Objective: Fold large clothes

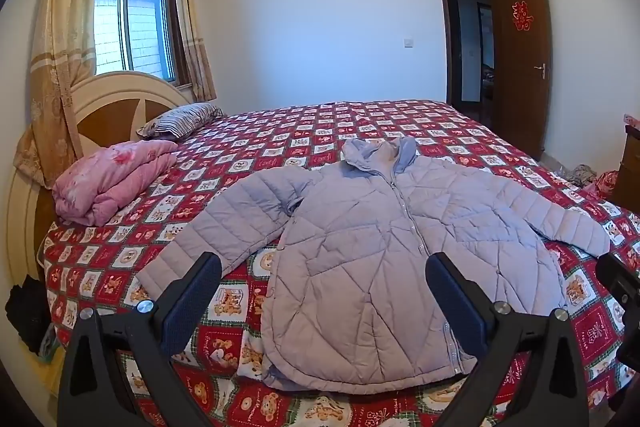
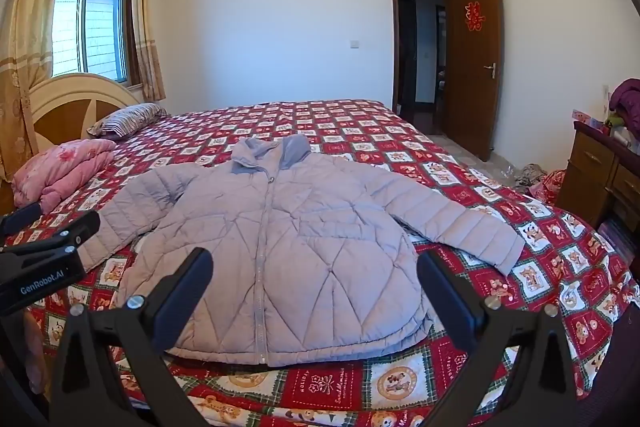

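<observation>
Both claws, left (image 1: 324, 301) and right (image 2: 316, 297), wide open, empty, above flat, zipped lilac quilted jacket (image 2: 288, 247).

You see a light purple coat (image 1: 384, 243) with a crisscross stitch pattern. The bed cover (image 1: 320, 131) has red and white squares with little bears. The blanket (image 1: 112, 179) is pink, the pillow (image 1: 180, 121) striped, the door (image 1: 520, 63) brown.
</observation>
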The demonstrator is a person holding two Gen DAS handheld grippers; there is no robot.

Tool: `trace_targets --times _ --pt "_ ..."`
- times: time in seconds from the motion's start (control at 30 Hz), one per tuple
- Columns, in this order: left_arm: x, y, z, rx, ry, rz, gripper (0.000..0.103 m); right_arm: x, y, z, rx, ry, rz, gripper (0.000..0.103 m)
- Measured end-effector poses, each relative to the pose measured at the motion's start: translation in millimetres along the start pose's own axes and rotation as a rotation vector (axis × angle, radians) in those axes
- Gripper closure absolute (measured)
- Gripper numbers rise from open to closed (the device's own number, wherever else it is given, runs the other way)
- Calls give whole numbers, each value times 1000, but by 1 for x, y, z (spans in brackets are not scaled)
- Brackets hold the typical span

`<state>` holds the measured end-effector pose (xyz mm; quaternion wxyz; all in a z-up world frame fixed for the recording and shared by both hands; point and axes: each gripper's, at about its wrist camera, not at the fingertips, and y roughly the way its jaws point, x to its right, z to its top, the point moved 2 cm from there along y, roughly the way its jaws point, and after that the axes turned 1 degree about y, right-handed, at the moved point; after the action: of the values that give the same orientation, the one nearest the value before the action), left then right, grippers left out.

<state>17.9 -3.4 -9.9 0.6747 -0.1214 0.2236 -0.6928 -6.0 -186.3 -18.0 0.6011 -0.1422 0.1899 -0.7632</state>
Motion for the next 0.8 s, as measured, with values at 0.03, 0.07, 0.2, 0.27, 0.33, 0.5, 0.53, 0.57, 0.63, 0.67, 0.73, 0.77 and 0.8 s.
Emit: trace_targets --times 0.03,0.07,0.2,0.27,0.33,0.5,0.53,0.57,0.63,0.67,0.73,0.77,0.8 --pt "-1 2 0 -5 -18 -7 1 0 0 0 -1 -2 -2 0" --pt "-1 3 0 -1 -17 -3 1 1 0 0 -4 -4 -3 0" --pt "-2 -4 -1 15 -24 4 1 0 1 0 -6 -1 -3 0" --pt "-3 -2 1 12 -33 4 1 -1 1 -1 -8 -2 -2 0" --pt "-9 -1 1 7 -44 -2 1 0 -1 1 -7 -1 1 0" --pt "-11 -1 1 5 -44 2 1 1 2 -2 -9 1 4 0" --pt "-11 0 1 4 -45 2 1 1 2 -2 -9 1 4 0" --pt "-12 0 2 4 -45 4 1 1 2 -2 -10 2 5 0" --pt "-12 -1 2 6 -45 6 1 0 3 -2 -11 2 4 0" --pt "-12 -1 2 7 -47 7 1 0 2 -1 -11 1 4 0" --pt "-12 -1 3 7 -44 9 1 0 3 -2 -11 2 6 0" --pt "-12 -1 3 6 -45 8 1 0 3 -1 -12 2 5 0" --pt "-12 -1 3 6 -45 10 1 0 3 -2 -13 2 6 0"
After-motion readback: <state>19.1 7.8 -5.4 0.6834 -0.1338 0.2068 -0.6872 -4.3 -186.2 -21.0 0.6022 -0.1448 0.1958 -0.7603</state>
